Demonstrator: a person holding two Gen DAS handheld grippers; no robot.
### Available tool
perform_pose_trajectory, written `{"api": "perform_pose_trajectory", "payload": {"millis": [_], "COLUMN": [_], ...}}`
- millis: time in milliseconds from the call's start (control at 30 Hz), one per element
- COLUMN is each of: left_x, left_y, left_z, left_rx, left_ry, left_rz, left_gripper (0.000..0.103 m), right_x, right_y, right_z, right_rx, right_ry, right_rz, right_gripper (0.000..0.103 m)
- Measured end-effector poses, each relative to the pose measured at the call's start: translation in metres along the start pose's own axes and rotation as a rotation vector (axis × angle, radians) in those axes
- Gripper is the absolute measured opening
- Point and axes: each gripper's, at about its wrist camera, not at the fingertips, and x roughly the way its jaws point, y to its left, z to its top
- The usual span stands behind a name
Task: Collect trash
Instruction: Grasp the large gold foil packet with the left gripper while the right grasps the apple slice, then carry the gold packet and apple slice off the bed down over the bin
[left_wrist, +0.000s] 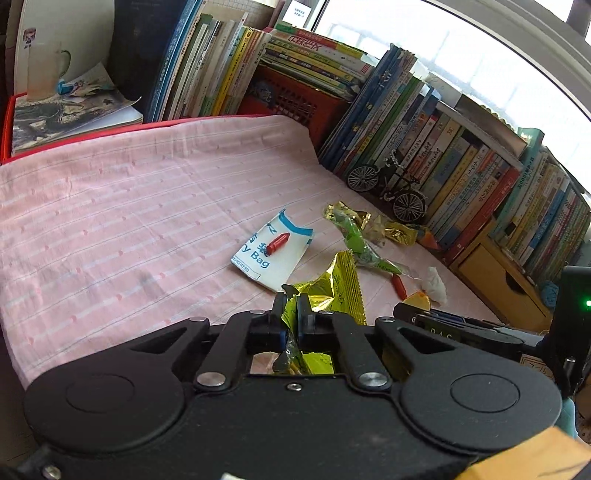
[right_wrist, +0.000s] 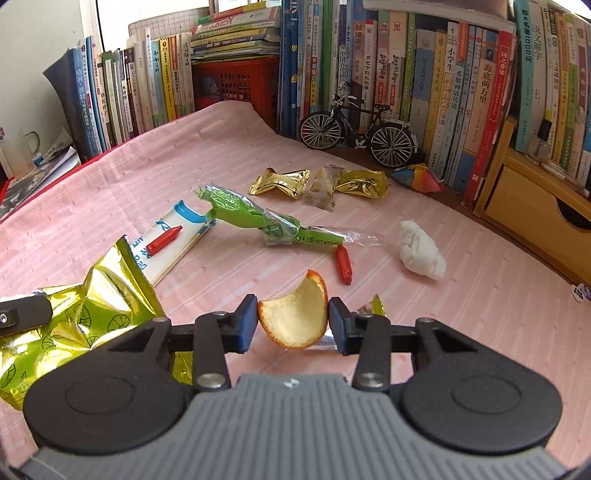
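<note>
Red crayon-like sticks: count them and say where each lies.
2. One red stick lies on the white and blue bag; the other red stick lies on the pink cloth beside the green wrapper. Others may be hidden.

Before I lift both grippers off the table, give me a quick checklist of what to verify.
1. Left gripper shut on the gold snack bag: ok.
2. Right gripper pads against the orange peel on both sides: ok.
3. Peel grip firm enough to lift: cannot tell.
4. Nothing else caught with the peel: not ok, a small foil wrapper sits by the right pad.
5. Table cleared: not ok, white tissue wad and green wrapper remain.
</note>
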Motion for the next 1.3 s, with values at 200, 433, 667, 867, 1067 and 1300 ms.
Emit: {"api": "perform_pose_trajectory", "payload": {"millis": [200, 433, 667, 867, 1067, 1300], "left_x": [-0.046, -0.124, -0.199, -0.246, -0.278, -0.295], "left_y": [-0.014, -0.021, -0.002, 0.03, 0.07, 0.113], "left_z": [0.006, 0.002, -0.009, -0.02, -0.036, -0.049], "left_rx": [0.073, 0.173, 0.23, 0.239, 0.254, 0.246], "left_ry": [-0.012, -0.011, 0.003, 0.018, 0.038, 0.083], "left_rz": [-0.03, -0.054, -0.05, -0.028, -0.002, 0.025], "left_gripper": [0.003, 0.003, 0.003, 0.003, 0.003, 0.003], "right_x": [-0.057, -0.132, -0.201, -0.244, -0.265, -0.277], "right_y": [0.011, 0.033, 0.063, 0.097, 0.134, 0.17], "right_z": [-0.012, -0.043, -0.067, -0.088, -0.115, -0.146], "right_rx": [0.05, 0.128, 0.165, 0.181, 0.205, 0.247], "right_ry": [-0.008, -0.014, -0.026, -0.037, -0.026, -0.003], "right_rz": [-0.014, -0.056, -0.076, -0.076, -0.061, -0.046], "right_gripper": [0.044, 0.043, 0.043, 0.043, 0.043, 0.043]}}
